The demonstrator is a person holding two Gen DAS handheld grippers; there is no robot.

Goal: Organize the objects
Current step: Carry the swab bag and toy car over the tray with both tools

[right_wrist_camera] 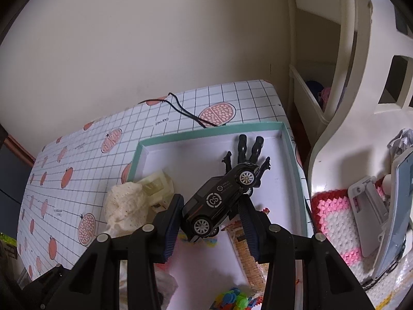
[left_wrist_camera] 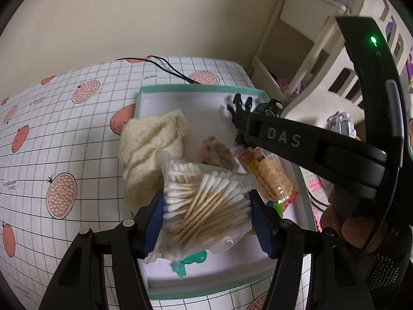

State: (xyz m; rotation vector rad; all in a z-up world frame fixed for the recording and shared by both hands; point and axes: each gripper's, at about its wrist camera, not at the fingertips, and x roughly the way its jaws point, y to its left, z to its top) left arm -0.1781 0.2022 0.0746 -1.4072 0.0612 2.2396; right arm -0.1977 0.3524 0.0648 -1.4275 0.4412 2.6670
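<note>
Grippers over the teal-rimmed box [left_wrist_camera: 201,88]: we see the left gripper [left_wrist_camera: 206,215] clamping a bag of cotton swabs [left_wrist_camera: 204,204] at 6 o'clock, the right gripper [right_wrist_camera: 211,214] clamping a black toy car [right_wrist_camera: 219,199] toward 1 o'clock.

A home, most likely a child's room; a table under a tablecloth [left_wrist_camera: 77,134] printed with a grid and pink fruit stands against a plain cream wall [right_wrist_camera: 155,38]; to the right rises cream painted furniture with cut-out windows [right_wrist_camera: 392,77], with a pink and white crocheted mat [right_wrist_camera: 335,219] beside it; toys lie in a mint-edged box [right_wrist_camera: 206,133] on the table.
</note>
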